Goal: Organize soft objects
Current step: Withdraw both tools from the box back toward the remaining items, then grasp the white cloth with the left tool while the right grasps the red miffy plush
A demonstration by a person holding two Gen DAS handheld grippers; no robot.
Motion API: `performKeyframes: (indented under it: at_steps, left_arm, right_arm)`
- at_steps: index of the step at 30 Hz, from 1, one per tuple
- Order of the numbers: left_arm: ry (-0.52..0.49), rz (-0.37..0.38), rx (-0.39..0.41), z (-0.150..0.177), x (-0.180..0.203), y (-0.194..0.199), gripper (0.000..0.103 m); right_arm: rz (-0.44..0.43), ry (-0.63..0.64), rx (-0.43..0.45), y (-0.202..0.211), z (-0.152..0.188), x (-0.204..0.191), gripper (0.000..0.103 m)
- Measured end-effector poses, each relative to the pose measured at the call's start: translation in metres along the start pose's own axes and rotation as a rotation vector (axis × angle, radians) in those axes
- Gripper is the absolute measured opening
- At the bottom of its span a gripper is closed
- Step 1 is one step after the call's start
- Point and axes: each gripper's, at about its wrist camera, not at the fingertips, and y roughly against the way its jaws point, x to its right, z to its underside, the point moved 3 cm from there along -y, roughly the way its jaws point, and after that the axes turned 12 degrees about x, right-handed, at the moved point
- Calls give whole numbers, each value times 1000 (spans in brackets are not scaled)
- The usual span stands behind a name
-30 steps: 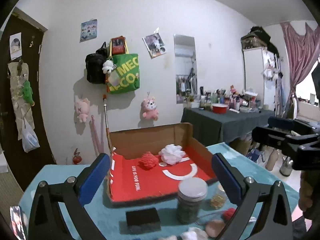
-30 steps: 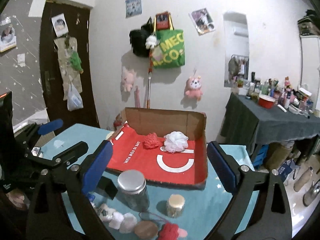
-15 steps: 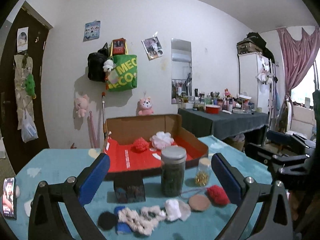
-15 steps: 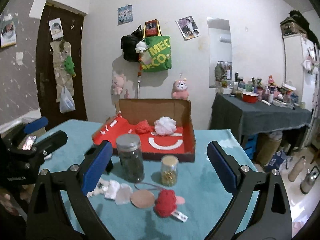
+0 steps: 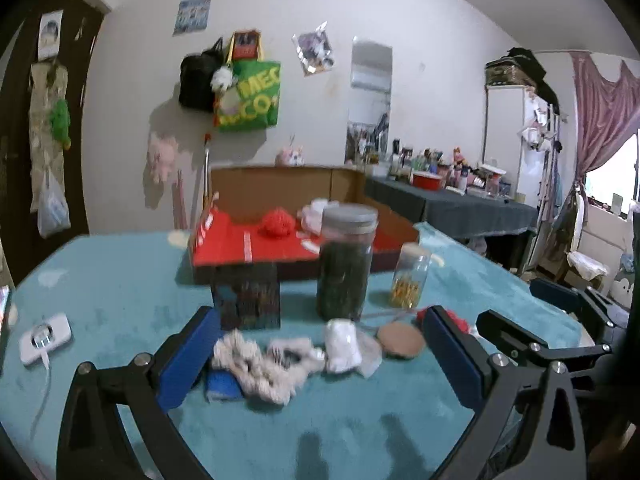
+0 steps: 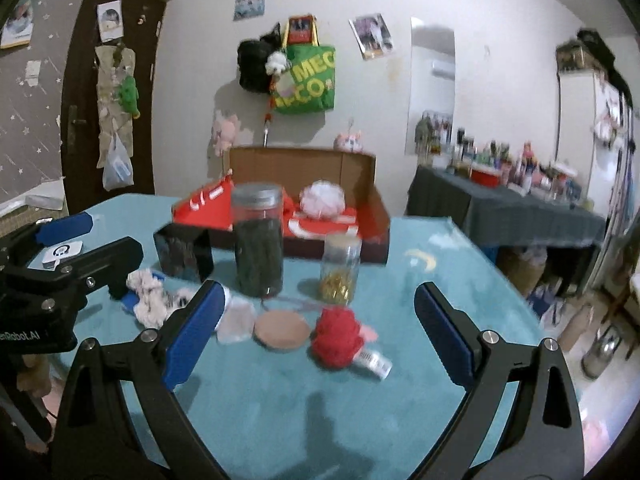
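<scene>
Both my claws spread wide, empty: left claw [image 5: 316, 354] over the cream scrunchie [image 5: 256, 364], right claw [image 6: 316, 332] over the red pompom [image 6: 338, 336].

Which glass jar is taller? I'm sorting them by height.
The grey-lidded glass jar of dark green contents is taller; the small glass jar of gold bits to its right stands much shorter.

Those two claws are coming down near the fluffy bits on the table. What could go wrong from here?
The tall jar and the small jar stand right behind the red pompom, so the open right claw might tip one. The cream yarn looks tangled with the white piece; the open left claw may drag both.
</scene>
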Motion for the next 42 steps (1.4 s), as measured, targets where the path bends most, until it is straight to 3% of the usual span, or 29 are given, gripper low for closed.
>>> performKeyframes:
  at_steps: [7,15,21,31,36,38,39,41,42]
  left_arm:
    - [48,-19,-101,31,-14,-18,103]
    - [39,-26,-156,48,-17,-31,103]
    - [38,-32,-184,47,-22,-37,103]
    - [42,24,-256,35,-13,-64,102]
    - [17,54,-310,35,-1,-82,88]
    - [13,63,-341,39,2,-89,74]
    - [14,70,-365,42,3,-94,70]
    - [17,77,-399,46,4,-100,51]
    - [10,69,-396,46,4,-101,47]
  right_arm:
    - [-3,-48,-104,-17,39,1,97]
    - [2,-68,-177,-29,66,2,97]
    - [-4,-86,-207,-37,70,6,97]
    - [-64,-122,-269,-63,61,20,97]
    - [-103,-125,-310,-81,52,34,97]
    - [-119,-123,-325,-88,50,38,96]
    - [-127,-121,-338,-92,50,39,91]
    - [-139,-122,-358,-98,51,42,72]
    - [-144,-127,-376,-102,53,44,57]
